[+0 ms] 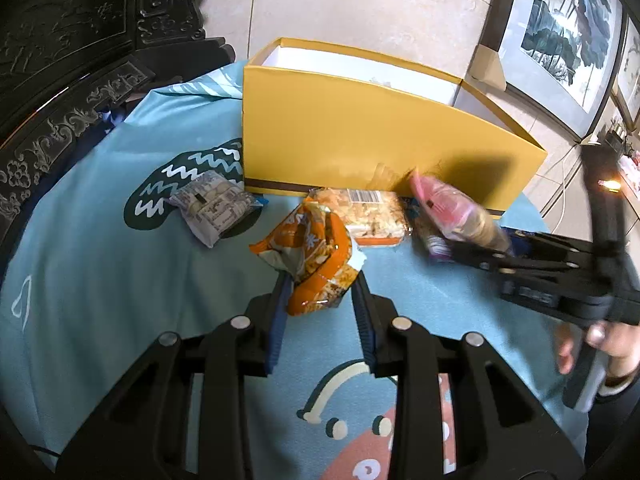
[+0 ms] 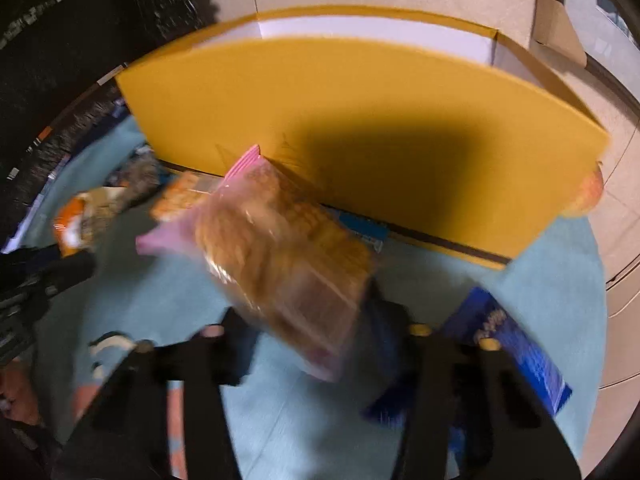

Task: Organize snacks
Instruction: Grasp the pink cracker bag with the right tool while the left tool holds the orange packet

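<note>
My left gripper (image 1: 320, 280) is shut on the lower end of an orange snack bag (image 1: 316, 256), which stands crumpled above the blue cloth. My right gripper (image 2: 304, 312) is shut on a clear bag with pink ends (image 2: 280, 256) full of brown biscuits, held tilted in front of the yellow box (image 2: 320, 100). In the left wrist view the same pink bag (image 1: 448, 212) sits at the tip of the right gripper (image 1: 468, 252), blurred. The open yellow box (image 1: 360, 132) stands behind both, its white inside mostly hidden.
A grey printed packet (image 1: 216, 208) and a clear tray of crackers (image 1: 372, 216) lie against the box front. A blue packet (image 2: 516, 352) lies at the right. The round table wears a blue patterned cloth (image 1: 100, 260). Dark carved furniture (image 1: 60, 60) stands left; framed pictures (image 1: 560, 40) lean right.
</note>
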`<state>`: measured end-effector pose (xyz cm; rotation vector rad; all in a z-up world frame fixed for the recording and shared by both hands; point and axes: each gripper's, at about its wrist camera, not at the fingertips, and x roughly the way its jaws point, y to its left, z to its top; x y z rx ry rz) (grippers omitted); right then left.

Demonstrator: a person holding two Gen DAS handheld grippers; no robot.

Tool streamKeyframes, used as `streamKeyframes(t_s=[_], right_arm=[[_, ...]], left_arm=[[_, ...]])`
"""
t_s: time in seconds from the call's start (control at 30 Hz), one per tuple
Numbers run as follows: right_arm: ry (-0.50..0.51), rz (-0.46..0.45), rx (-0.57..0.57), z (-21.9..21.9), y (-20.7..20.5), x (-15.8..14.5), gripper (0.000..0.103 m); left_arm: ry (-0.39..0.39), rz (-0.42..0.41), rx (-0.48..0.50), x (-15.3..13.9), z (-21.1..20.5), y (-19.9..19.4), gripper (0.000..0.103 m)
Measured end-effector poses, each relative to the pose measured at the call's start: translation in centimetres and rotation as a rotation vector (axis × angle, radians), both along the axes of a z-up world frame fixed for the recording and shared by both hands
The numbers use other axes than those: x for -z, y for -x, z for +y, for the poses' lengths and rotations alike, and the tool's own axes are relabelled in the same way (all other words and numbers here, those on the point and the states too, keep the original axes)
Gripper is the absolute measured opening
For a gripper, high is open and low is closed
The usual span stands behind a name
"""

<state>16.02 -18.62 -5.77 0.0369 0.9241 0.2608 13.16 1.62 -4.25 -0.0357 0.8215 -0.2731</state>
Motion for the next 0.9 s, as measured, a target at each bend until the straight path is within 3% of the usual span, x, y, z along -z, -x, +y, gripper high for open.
streamKeyframes(t_s=[0.23,0.3,0.37,0.43,0.47,0.77,0.9], right_arm=[[-0.067,0.004,-0.01,-0.2,3.1,-0.5,0.039],[-0.014,0.053,-0.033,1.0,3.3,0.3,0.039],[0.035,0.046,-0.04,1.8,3.9,0.3,0.045],[0.049,0.006,-0.02,1.9,4.4,-0.4,0.063],[0.068,-0.027,-0.005,1.9,4.6,-0.8,0.067],[0.368,-0.122,-0.138,6.0,2.1,-1.1,0.077],[0.404,-0.057,-0.223,6.9,0.2,0.2,0.078]], left_arm=[[-0.004,0.012,-0.002,0.3,0.0,-0.2,0.032],[-0.005,0.016,-0.004,0.5,0.0,-0.3,0.032],[-0.007,0.021,-0.005,0.6,0.0,-0.4,0.032],[-0.008,0.022,-0.004,0.6,0.0,-0.3,0.032],[-0.009,0.024,-0.003,0.6,-0.1,-0.3,0.032],[-0.003,0.02,0.007,0.5,-0.3,-0.3,0.032],[-0.006,0.031,0.009,0.8,-0.3,-0.5,0.032]])
